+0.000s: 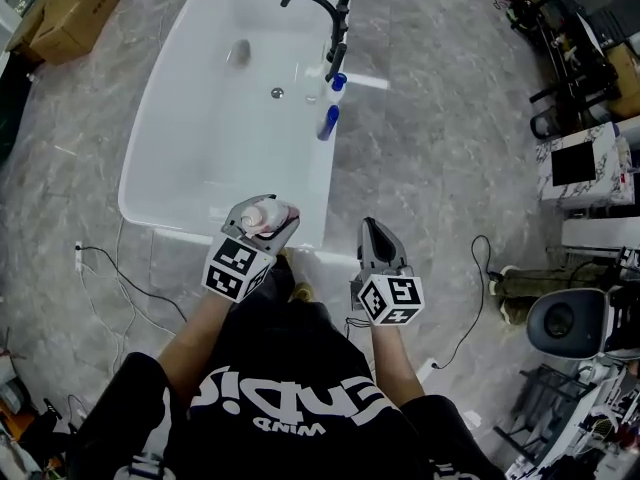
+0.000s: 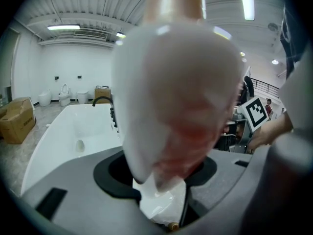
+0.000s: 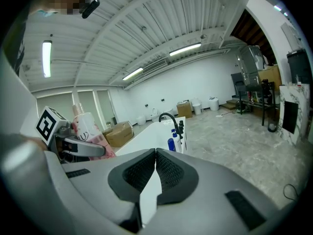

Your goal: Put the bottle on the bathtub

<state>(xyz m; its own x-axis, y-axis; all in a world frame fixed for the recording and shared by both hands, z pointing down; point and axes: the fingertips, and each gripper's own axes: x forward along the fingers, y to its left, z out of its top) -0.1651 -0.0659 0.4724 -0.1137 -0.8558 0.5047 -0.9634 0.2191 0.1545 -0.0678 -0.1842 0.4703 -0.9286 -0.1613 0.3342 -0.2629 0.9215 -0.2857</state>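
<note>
The person's black shirt (image 1: 290, 398) with white lettering is cut off at the bottom of the head view. Just short of the near end of the bathtub (image 1: 140, 183), both hands hold grey plastic tools with marker cubes.

The left gripper (image 1: 264, 224) is clamped round the bottle (image 1: 266, 216). It is a rounded white plastic bottle with a pink-red label and a peach cap, standing upright in the jaws at the tub's near rim. I can't tell whether it hangs over the rim or just before it. In the left gripper view the bottle sits so close that it is a blur filling the middle, and its base is hidden behind the dark pads.

To the right of the tub's near corner, the right gripper (image 1: 373, 230) has its black ribbed pads pressed together with nothing between them.

The bathtub is glossy white with curved sides and a round metal drain (image 1: 277, 93) at its bottom. On its right rim further along lie or stand two blue-capped bottles (image 1: 328, 121), too small to read. Beyond them is a black arched tap (image 1: 320, 8).

The floor (image 1: 430, 148) round the tub is grey veined stone, and a thin black cable (image 1: 120, 278) trails left of the near end. Past the tub's far left corner a brown cardboard box (image 1: 70, 13) is partly cut off.
</note>
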